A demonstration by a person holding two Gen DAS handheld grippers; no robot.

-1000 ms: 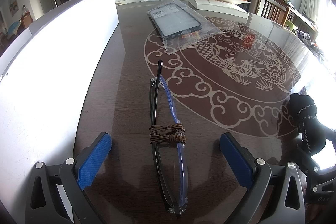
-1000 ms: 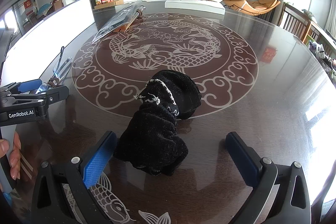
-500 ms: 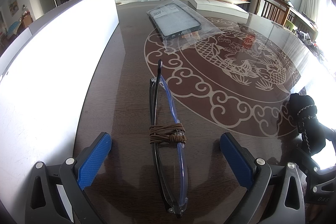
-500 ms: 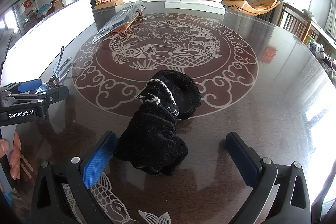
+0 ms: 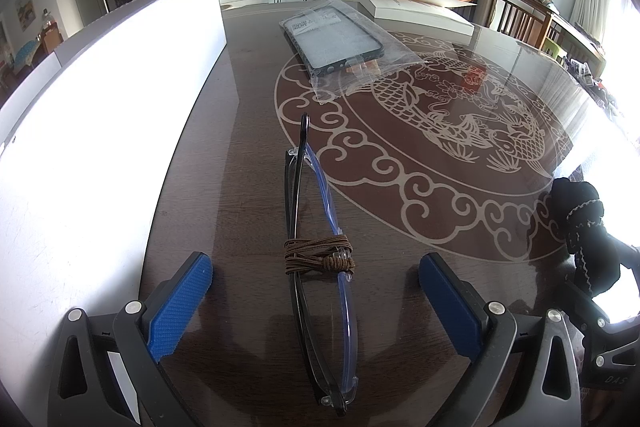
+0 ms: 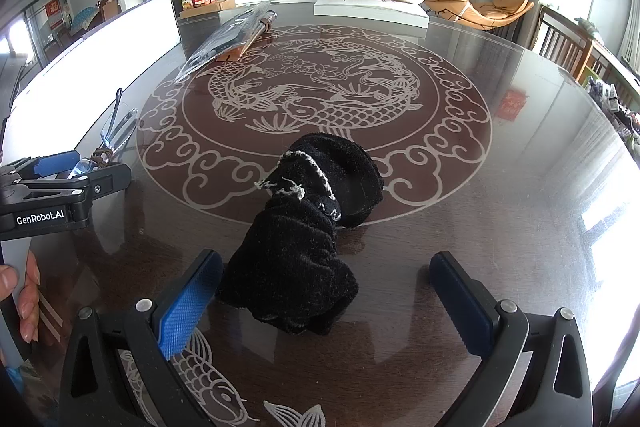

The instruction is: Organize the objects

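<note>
Glasses (image 5: 316, 259), folded, thin-framed and bound with brown cord (image 5: 318, 259), lie lengthwise between the wide-apart blue pads of the left gripper (image 5: 316, 301), touching neither. Likewise the soft black fabric bundle (image 6: 304, 231) (fuzzy, crumpled) sits between the right gripper (image 6: 326, 301)'s spread fingers, brushing the left pad. Both look poised pre-grasp; closing gently on each seems next, on the glossy table (image 6: 500, 211).

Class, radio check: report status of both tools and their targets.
Left tool open, straddling glasses. Right tool open around black sock. Both flat on table. Nothing in the way.
</note>
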